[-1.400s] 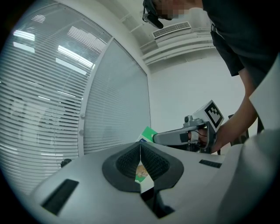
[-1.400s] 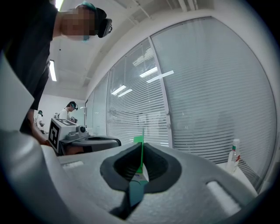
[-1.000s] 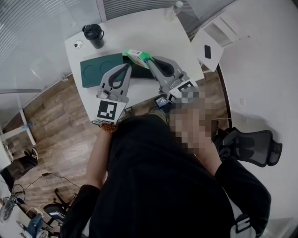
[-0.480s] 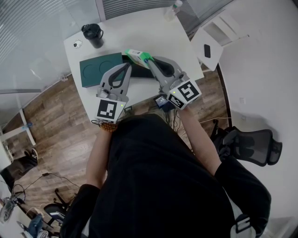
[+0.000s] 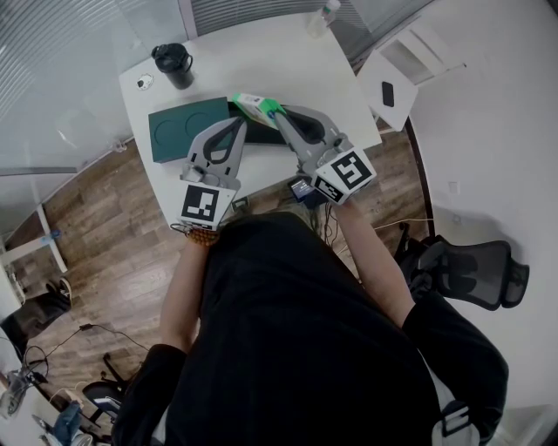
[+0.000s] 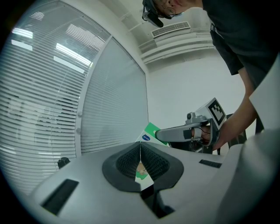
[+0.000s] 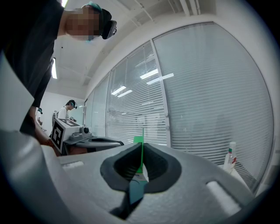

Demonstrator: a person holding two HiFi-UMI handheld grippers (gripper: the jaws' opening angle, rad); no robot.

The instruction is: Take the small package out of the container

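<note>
Overhead, the head view shows a white surface (image 5: 261,61) carrying a dark green container (image 5: 183,131) with two round recesses. A black mug (image 5: 174,65) stands near the far left corner and a bottle (image 5: 324,16) at the far edge. The right tongs (image 5: 275,111) are closed on the small package (image 5: 253,102), a flat white-and-green packet. It is held clear of the surface at the container's far right corner, outside the recesses. The left tongs (image 5: 241,125) lie just beside it, near the container's right end. A black office chair (image 5: 475,274) stands on the floor at the right.

Left gripper view: the left tongs (image 6: 140,148) are closed, their dark ribbed pads meeting in a thin line with nothing clamped. Beyond the tips the small package (image 6: 151,131) shows its printed face, pinched by the right tongs (image 6: 158,133). Part of the packet also appears through the gap under the pads. Window blinds (image 6: 65,87) fill the left.

Right gripper view: the right tongs (image 7: 142,151) clamp the small package (image 7: 138,140) edge-on, a thin green strip rising between the pads. The left tongs (image 7: 118,142) reach in from the left. The bottle (image 7: 230,157) stands at the right, and a second person (image 7: 68,109) is far behind.
</note>
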